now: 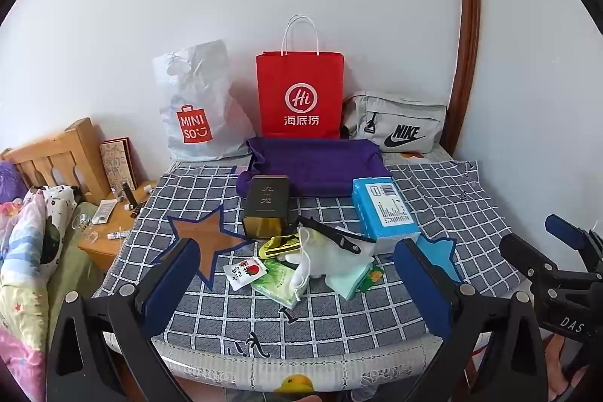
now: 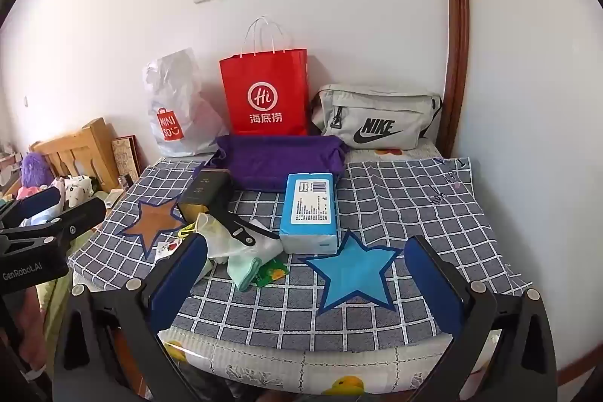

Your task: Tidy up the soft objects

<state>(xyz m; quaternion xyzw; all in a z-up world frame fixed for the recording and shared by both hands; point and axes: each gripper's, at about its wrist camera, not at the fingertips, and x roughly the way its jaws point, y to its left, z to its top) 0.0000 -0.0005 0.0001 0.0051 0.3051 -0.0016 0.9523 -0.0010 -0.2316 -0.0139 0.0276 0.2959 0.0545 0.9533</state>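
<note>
Both pairs of fingers stand wide apart and empty above the checked cloth [image 1: 433, 191]. The soft pile [image 1: 324, 259] of limp, light cloths and packets lies mid-bench beside the tissue pack [image 1: 384, 210]; pinch a bunched fold.

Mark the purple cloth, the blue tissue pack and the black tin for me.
purple cloth [image 1: 320, 164], left wrist view, middle of its folded top.
blue tissue pack [image 2: 311, 202], right wrist view, printed top face.
black tin [image 1: 265, 202], left wrist view, lettered face.

"MINISO" on white plastic bag [image 1: 196, 108], "Hi" on red paper bag [image 1: 300, 93], "NIKE" on grey pouch [image 1: 399, 127], "GenRobot.AI" on left gripper [image 2: 45, 217]
</note>
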